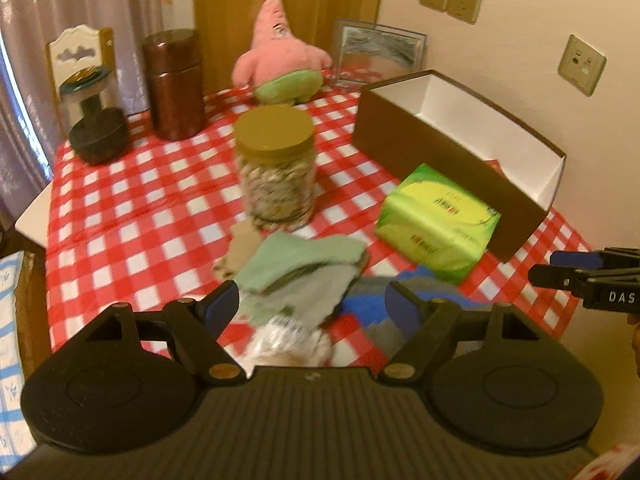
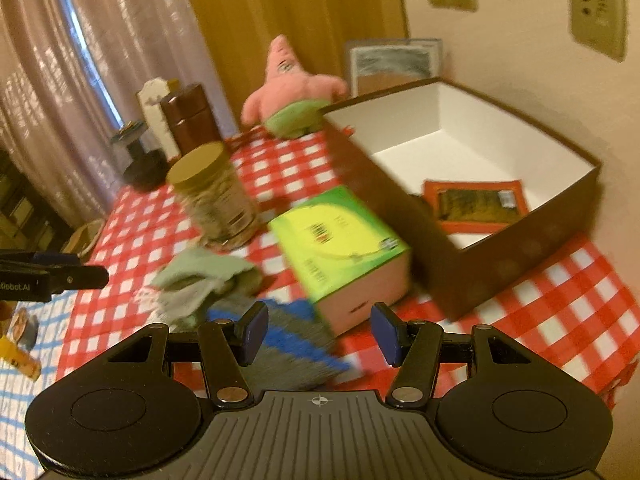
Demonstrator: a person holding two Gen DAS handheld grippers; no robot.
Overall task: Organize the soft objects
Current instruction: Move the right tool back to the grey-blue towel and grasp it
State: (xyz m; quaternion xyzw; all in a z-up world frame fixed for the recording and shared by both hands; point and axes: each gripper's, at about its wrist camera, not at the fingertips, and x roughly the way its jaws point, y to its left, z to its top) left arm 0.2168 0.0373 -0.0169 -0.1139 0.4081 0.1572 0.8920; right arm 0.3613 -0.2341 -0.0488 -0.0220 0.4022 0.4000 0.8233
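Over a red-checked tablecloth (image 1: 132, 216), the left gripper (image 1: 312, 306) and right gripper (image 2: 318, 334) are both hovering with jaws spread and nothing grasped, while crumpled green cloths (image 1: 304, 264) are lying beside a green tissue pack (image 2: 340, 248) near the open brown box (image 2: 472, 288).
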